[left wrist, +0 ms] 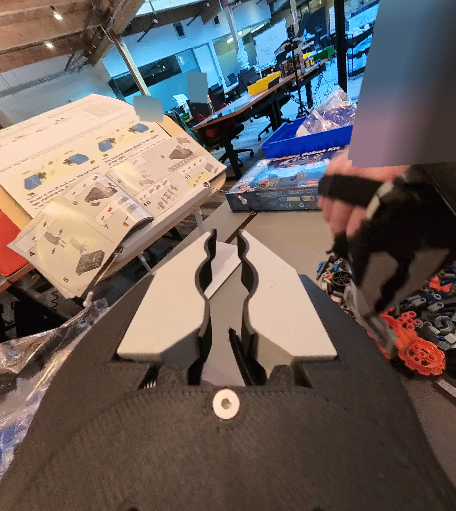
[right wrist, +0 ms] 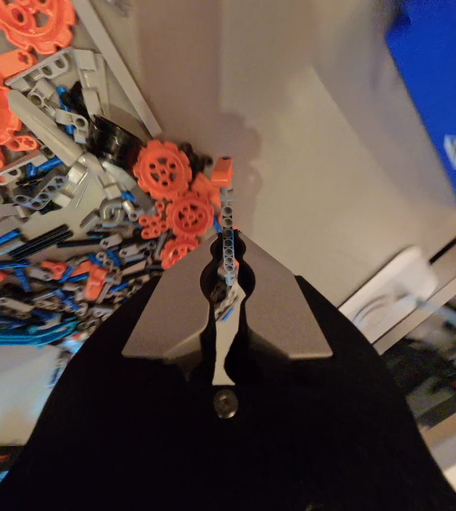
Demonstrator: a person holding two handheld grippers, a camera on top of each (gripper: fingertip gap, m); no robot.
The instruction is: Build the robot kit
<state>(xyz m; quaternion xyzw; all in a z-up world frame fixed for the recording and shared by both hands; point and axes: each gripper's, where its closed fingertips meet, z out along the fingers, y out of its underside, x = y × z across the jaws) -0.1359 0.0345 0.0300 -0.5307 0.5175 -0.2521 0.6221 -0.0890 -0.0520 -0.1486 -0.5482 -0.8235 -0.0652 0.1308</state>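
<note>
In the left wrist view my left gripper (left wrist: 226,237) is held above the grey table (left wrist: 284,235), its grey fingers a narrow gap apart with nothing between them. To its right a gloved hand holds the right gripper (left wrist: 379,312) over a pile of small grey, blue, black and orange building parts (left wrist: 442,301). In the right wrist view my right gripper (right wrist: 227,236) is shut on a thin grey beam with holes (right wrist: 226,221), which carries an orange piece (right wrist: 222,171) at its far end. The pile (right wrist: 55,221), with orange gear wheels (right wrist: 161,169), lies left of it.
An open instruction booklet (left wrist: 96,179) rests on a tilted stand at the left. A blue kit box (left wrist: 276,185) and a blue tray (left wrist: 304,141) lie at the back; the box edge also shows in the right wrist view (right wrist: 442,96). A clear plastic bag (left wrist: 13,373) lies lower left. Across from one pair of fingers to the other is roughly 20 centimetres.
</note>
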